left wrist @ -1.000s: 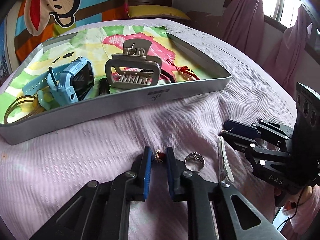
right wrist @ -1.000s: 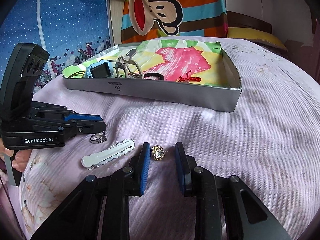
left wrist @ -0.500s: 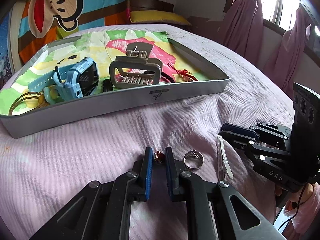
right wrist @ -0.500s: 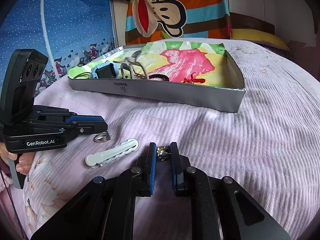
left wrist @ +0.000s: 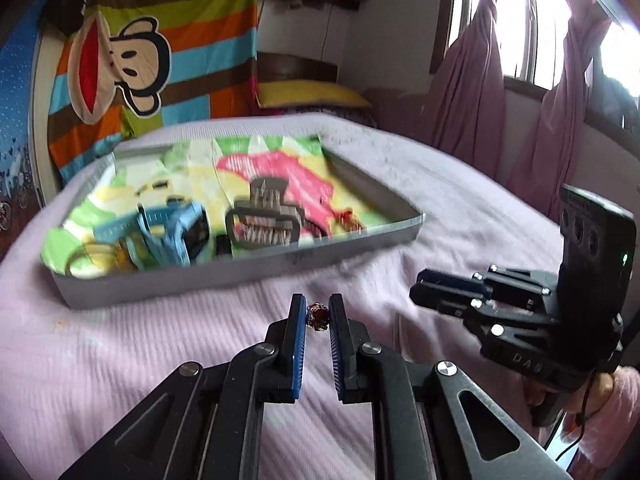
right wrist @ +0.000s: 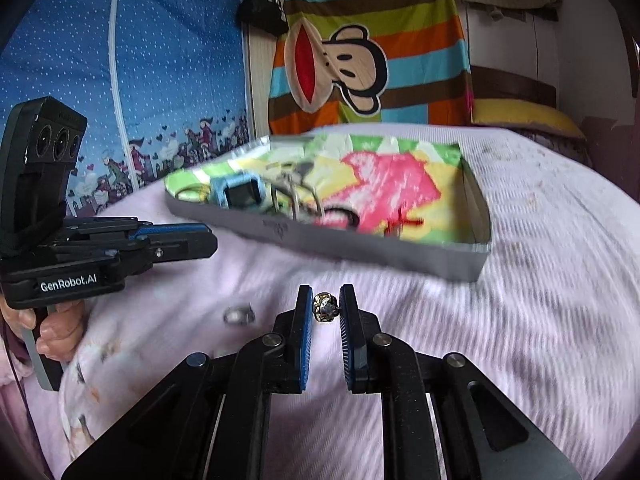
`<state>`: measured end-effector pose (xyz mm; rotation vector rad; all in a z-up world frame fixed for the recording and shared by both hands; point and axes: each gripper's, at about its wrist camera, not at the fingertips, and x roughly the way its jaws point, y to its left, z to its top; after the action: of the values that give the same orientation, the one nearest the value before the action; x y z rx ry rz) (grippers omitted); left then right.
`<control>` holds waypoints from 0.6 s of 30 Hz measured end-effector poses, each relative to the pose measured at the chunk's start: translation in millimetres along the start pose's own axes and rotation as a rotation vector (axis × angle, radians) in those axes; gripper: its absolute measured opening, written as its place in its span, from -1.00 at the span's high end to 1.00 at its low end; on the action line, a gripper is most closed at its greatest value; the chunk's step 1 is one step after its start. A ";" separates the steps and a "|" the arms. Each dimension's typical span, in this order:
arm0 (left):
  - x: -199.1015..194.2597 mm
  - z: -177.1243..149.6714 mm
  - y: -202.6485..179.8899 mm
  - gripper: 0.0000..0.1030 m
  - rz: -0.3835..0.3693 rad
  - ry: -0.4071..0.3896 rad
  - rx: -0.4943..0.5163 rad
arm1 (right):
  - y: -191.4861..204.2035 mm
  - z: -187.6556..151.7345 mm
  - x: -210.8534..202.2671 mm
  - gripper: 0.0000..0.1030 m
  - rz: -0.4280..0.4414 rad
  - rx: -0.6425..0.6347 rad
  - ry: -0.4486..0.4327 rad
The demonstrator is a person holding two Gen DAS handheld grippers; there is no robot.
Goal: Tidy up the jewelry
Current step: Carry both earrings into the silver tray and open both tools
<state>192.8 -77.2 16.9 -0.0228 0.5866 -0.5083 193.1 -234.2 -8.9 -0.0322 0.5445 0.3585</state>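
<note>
My left gripper (left wrist: 317, 310) is shut on a small red-stoned earring (left wrist: 318, 317), held above the pink bedspread. In the right wrist view my right gripper (right wrist: 326, 299) is shut on a gold earring with a clear stone (right wrist: 326, 307), also lifted off the bed. The grey tray (left wrist: 248, 276) lies ahead in both views; it holds a blue watch (left wrist: 176, 232), a grey hair claw (left wrist: 264, 216), gold bangles (left wrist: 86, 260) and a red cord bracelet (left wrist: 348, 218). A silver ring (right wrist: 239, 314) lies on the bedspread left of my right gripper. The left gripper's body (right wrist: 120, 248) shows at the left.
A striped monkey blanket (right wrist: 360, 60) hangs behind the bed, with a yellow pillow (left wrist: 308, 96) at the head. Purple curtains (left wrist: 472, 80) cover the window on the right. A person's hand (right wrist: 52, 328) holds the left gripper's handle.
Both grippers closed on their earrings and rose off the bedspread. The white hair clip has dropped out of both views; the ring shows only in the right wrist view.
</note>
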 end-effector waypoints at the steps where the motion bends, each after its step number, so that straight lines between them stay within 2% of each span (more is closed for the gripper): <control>1: -3.0 7.0 1.8 0.78 -0.004 -0.021 -0.011 | -0.2 5.9 -1.2 0.77 -0.003 -0.005 -0.014; 5: -7.3 38.8 16.0 0.78 -0.027 -0.085 -0.086 | -2.3 33.7 2.6 0.77 -0.033 -0.037 -0.057; 10: 7.2 77.4 31.2 0.78 0.069 -0.124 -0.125 | -10.4 73.6 24.3 0.77 -0.067 -0.008 -0.097; 15: 37.3 101.2 45.3 0.78 0.127 -0.085 -0.142 | -14.1 94.7 54.9 0.77 -0.078 0.029 -0.076; 18: 57.7 107.1 50.1 0.78 0.157 -0.023 -0.137 | -14.0 97.9 74.6 0.77 -0.090 0.026 -0.036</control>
<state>313.9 -73.1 68.1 -0.1115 0.5944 -0.3145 306.3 -210.9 35.8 -0.0245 0.5100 0.2640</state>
